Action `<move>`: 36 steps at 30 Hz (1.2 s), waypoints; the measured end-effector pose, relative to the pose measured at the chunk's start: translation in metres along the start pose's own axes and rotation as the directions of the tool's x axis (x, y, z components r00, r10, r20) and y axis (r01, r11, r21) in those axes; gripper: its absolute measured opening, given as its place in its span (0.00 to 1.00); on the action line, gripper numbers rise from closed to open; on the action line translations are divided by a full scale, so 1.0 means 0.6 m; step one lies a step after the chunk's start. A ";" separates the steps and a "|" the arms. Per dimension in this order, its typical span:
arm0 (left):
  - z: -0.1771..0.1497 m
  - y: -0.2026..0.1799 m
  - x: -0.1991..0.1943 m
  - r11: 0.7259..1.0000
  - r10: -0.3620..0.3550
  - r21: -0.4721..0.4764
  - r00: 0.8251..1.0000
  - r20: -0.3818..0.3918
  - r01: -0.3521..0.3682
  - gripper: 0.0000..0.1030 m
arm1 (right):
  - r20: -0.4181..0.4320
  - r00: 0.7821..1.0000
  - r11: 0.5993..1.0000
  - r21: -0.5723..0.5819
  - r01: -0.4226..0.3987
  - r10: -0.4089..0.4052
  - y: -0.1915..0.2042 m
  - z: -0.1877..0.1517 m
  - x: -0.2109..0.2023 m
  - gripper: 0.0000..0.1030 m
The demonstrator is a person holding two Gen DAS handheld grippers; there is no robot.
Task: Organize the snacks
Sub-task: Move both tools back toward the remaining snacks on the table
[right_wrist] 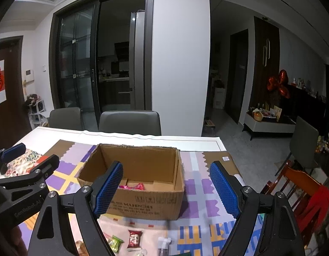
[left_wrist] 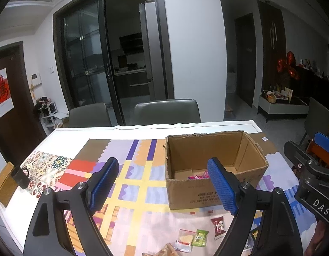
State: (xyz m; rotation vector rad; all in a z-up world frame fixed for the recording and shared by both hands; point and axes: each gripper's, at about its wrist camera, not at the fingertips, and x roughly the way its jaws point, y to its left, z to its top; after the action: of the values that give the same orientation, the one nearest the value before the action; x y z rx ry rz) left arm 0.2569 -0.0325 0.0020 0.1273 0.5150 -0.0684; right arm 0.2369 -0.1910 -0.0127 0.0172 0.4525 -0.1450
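Across the counter [left_wrist: 75,131], under its patterned cloth, I see an open cardboard box [left_wrist: 215,188] standing past both my tongs, with a pink wrapper [left_wrist: 199,176] already lying on its floor. My left tongs [left_wrist: 162,186] hang with pads spread wide and nothing between them; my right tongs [right_wrist: 165,188] are likewise apart and empty. Loose snacks lie on the near edge below me: a red packet [left_wrist: 218,226], a green packet [left_wrist: 199,237] beside it, and a clear sachet [left_wrist: 184,242] at its left.

My worry is that the snacks sit low and close, half hidden behind the tongs' own arms, so a reach down could miss and shove a packet off the near edge. The flat wrappers look slippery; a shallow pinch may let one slide out over the cloth. Both tongs also hang close together, so they could knock each other or nudge the light box sideways.
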 end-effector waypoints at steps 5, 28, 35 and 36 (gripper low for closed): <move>-0.012 0.005 -0.015 1.000 0.003 0.002 1.000 -0.001 -0.003 0.83 | 0.000 1.000 1.000 -0.003 -0.002 0.002 0.005 -0.010 -0.014 0.82; -0.081 0.037 -0.046 0.999 0.029 -0.013 0.999 -0.044 -0.029 0.84 | -0.042 0.999 0.999 -0.035 -0.018 0.017 0.034 -0.069 -0.050 0.82; -0.105 0.045 -0.041 0.999 0.034 -0.016 0.998 -0.060 -0.035 0.84 | -0.059 0.998 0.999 -0.045 -0.024 0.021 0.042 -0.094 -0.047 0.82; -0.108 0.045 -0.040 0.999 0.035 -0.015 0.997 -0.065 -0.036 0.84 | -0.063 0.998 0.999 -0.045 -0.025 0.022 0.042 -0.098 -0.046 0.82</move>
State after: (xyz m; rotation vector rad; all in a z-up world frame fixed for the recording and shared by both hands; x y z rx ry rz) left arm 0.2074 0.0039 -0.0394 0.1235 0.5778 -0.0259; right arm 0.1905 -0.1592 -0.0542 -0.0179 0.5181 -0.1111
